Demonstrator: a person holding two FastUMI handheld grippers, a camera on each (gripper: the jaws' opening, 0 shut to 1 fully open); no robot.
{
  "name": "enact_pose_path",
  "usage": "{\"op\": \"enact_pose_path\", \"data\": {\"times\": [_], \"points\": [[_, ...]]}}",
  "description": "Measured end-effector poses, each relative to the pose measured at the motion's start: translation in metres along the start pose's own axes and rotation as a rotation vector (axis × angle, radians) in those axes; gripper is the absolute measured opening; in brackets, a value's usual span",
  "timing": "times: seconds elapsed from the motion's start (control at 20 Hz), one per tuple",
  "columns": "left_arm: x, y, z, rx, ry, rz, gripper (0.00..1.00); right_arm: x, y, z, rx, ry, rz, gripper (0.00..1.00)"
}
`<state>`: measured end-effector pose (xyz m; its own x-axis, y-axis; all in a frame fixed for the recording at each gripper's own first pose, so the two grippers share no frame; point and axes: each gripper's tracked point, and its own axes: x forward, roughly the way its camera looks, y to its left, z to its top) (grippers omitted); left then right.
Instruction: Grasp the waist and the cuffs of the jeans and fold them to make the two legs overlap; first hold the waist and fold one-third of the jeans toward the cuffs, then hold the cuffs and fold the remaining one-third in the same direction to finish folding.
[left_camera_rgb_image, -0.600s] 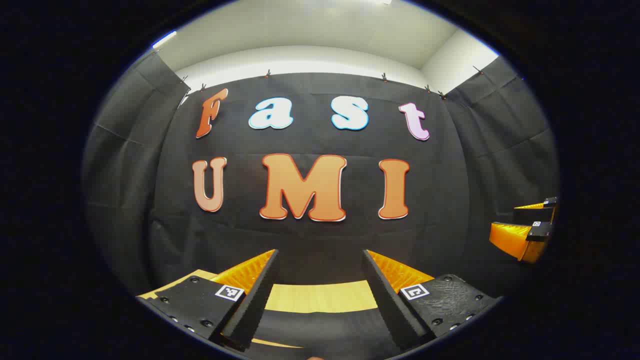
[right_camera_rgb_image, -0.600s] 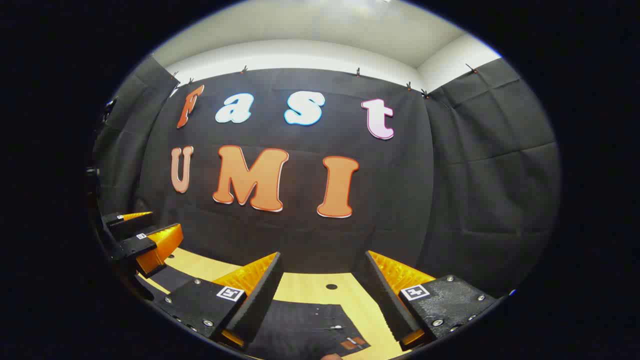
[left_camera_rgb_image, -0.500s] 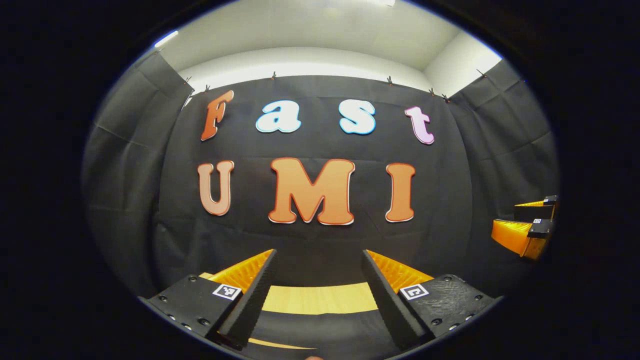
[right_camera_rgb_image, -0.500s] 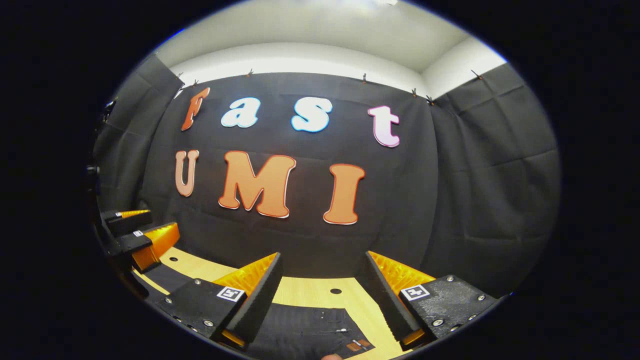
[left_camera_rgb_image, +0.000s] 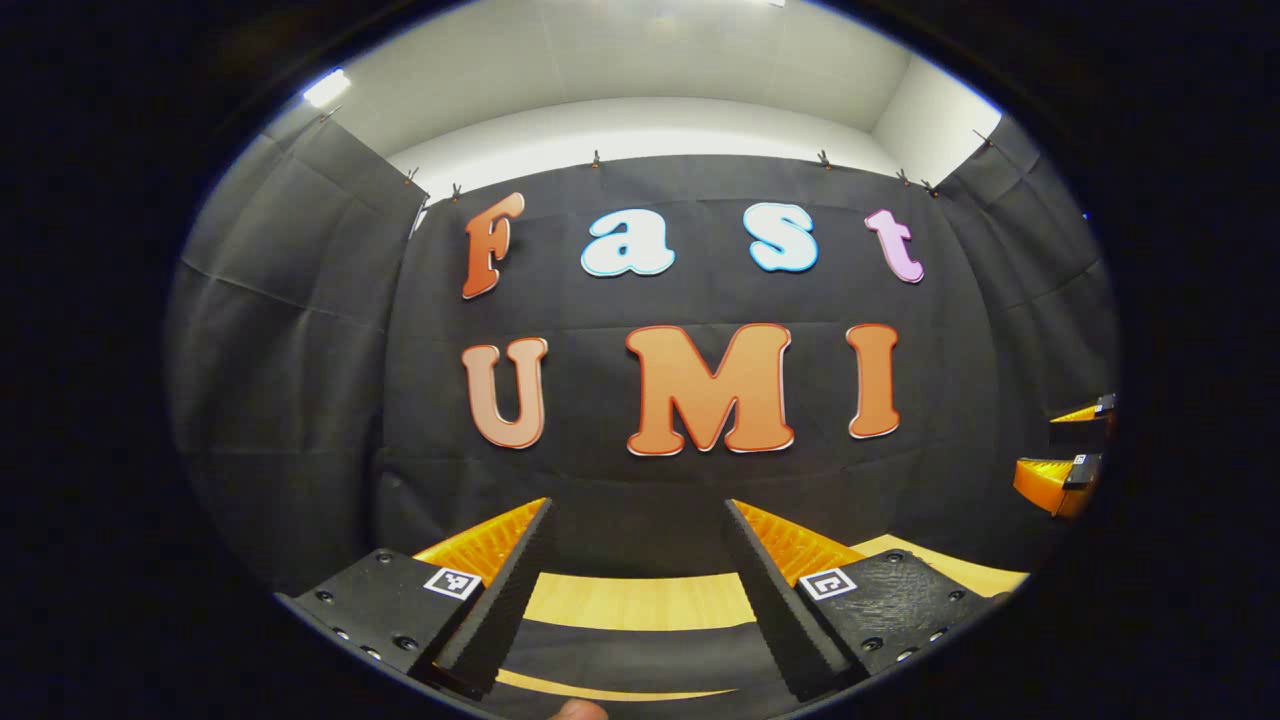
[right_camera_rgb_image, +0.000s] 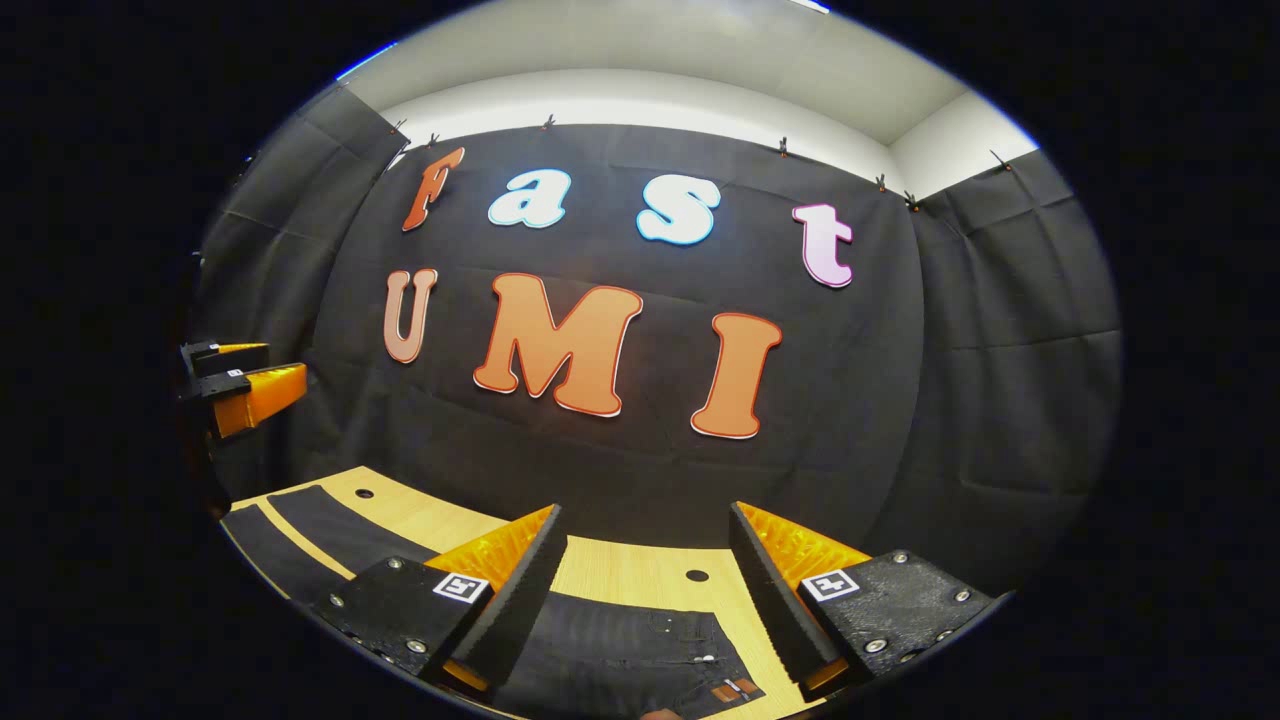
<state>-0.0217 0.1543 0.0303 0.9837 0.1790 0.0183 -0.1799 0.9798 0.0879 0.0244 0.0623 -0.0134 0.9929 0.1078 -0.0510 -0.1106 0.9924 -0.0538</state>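
Both claws spread wide, nothing held, apart above the jeans.

Left claw (left_camera_rgb_image: 637, 560) and right claw (right_camera_rgb_image: 645, 565): jaws wide apart, touching nothing. Vs 0.6 s ago they've swung apart w/ views panning, so grasp not begun; prob. lining up on waist & cuffs. Jeans (right_camera_rgb_image: 630, 650) lie flat on desk (right_camera_rgb_image: 640, 570), waist under right claw, legs toward left claw.

Black cloth walls (left_camera_rgb_image: 300, 330), white ceiling (left_camera_rgb_image: 640, 50), wooden table (right_camera_rgb_image: 640, 575).
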Motion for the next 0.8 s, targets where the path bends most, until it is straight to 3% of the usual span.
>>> {"op": "enact_pose_path", "data": {"times": [0.1, 0.15, 0.35, 0.65, 0.8], "points": [[-0.002, 0.016, -0.001, 0.059, -0.004, 0.049, 0.99, 0.011, 0.009, -0.002, 0.053, 0.011, 0.034, 1.00], [-0.005, 0.022, 0.000, 0.077, -0.018, 0.070, 0.99, 0.015, 0.014, -0.002, 0.073, 0.009, 0.048, 0.98], [0.002, 0.049, -0.009, 0.070, -0.030, 0.091, 1.00, 0.027, 0.027, -0.009, 0.070, 0.039, 0.028, 0.98], [0.026, 0.114, -0.034, 0.081, 0.061, 0.042, 0.98, 0.024, 0.034, -0.026, 0.094, 0.119, -0.128, 0.98], [0.034, 0.146, -0.088, 0.081, 0.217, 0.008, 0.98, 0.014, 0.043, -0.044, 0.108, 0.198, -0.184, 0.98]]}}
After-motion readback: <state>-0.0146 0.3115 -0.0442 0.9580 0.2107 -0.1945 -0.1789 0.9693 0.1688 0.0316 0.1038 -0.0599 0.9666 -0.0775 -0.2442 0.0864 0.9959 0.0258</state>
